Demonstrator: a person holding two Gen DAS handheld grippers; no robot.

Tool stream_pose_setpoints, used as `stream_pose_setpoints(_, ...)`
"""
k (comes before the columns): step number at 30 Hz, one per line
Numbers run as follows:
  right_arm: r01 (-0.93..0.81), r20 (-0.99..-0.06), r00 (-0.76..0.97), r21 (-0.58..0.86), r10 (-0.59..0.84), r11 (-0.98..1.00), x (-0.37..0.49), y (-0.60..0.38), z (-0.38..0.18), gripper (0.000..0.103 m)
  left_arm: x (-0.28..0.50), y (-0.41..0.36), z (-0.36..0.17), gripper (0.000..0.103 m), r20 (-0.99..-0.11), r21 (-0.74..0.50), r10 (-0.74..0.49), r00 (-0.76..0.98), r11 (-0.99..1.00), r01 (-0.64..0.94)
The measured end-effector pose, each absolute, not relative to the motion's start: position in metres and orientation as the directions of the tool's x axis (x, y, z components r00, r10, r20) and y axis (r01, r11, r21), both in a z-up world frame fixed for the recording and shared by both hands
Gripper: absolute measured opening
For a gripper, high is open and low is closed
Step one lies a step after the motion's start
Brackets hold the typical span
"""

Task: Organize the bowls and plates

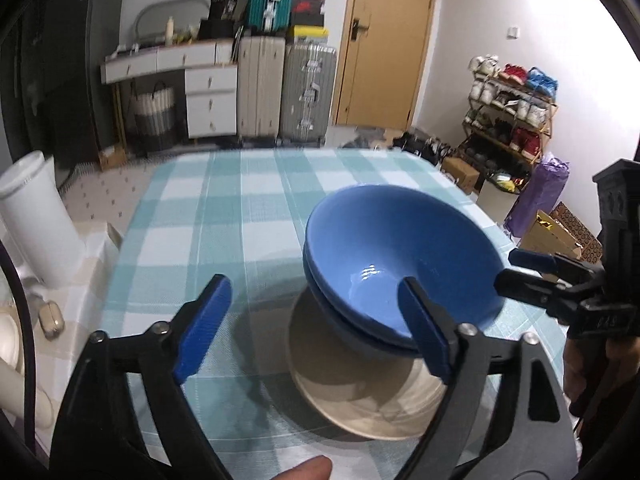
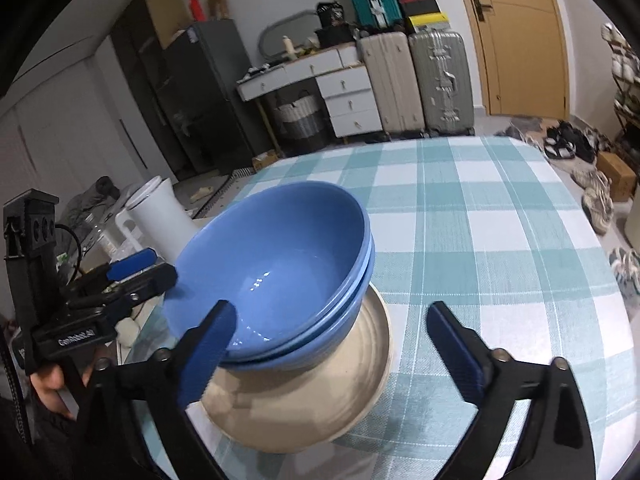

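2 blue bowls [image 1: 400, 248] sit nested one inside the other on a beige plate [image 1: 360, 400], and the whole stack rests on a table covered with a teal-and-white checked tablecloth [image 1: 224, 208], toward the near side of it. In the left wrist view the left gripper [image 1: 316, 320] has its blue-padded jaws spread wide: the left finger hangs over bare cloth, well clear of the stack, while the right finger lies in front of the bowls' near rim, and nothing is clamped between them. In the right wrist view the right gripper [image 2: 332, 340] is likewise spread wide and grips nothing; its left finger overlaps the near rim of the bowls [image 2: 272, 272] and the edge of the plate [image 2: 320, 400], and its right finger stands over the tablecloth [image 2: 480, 208] beside the plate. Each camera also catches the other gripper at the far side of the bowls, its tips just beside the rim. A fingertip [image 1: 304, 470] shows at the bottom edge of the left view. A white bin [image 1: 36, 216] stands on the floor left of the table, and 2 upright suitcases [image 1: 288, 92] stand against the far wall beside a wooden door [image 1: 384, 40].
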State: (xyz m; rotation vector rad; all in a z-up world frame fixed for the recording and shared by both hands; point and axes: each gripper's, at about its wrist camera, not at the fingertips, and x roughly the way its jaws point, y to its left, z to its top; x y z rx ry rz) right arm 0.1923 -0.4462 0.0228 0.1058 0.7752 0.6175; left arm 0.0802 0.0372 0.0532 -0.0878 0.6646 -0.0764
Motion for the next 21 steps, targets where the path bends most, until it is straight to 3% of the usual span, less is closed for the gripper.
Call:
stream_pose_setpoints(2, -0.508, -0.596, 0.566, 0.292, 0.570, 0.810, 0.186, -0.451, 0.026, 0.102, 0.067, 0.042, 0.058, 0.102, -0.574, -0.099, -0.094, 0.813, 0.994, 0.045)
stream_pose_setpoints(9, -0.575, -0.510, 0.634, 0.193, 0.582, 0.795, 0.158, -0.471, 0.026, 0.102, 0.025, 0.067, 0.056, 0.102, -0.482, -0.158, -0.123, 0.868, 0.986, 0.052)
stream_pose_setpoints(21, -0.650, -0.477, 0.616, 0.140, 0.627, 0.746, 0.133, -0.472, -0.003, 0.102, 0.000, 0.069, 0.020, 0.102, -0.470, -0.115, -0.136, 0.872, 0.989, 0.092)
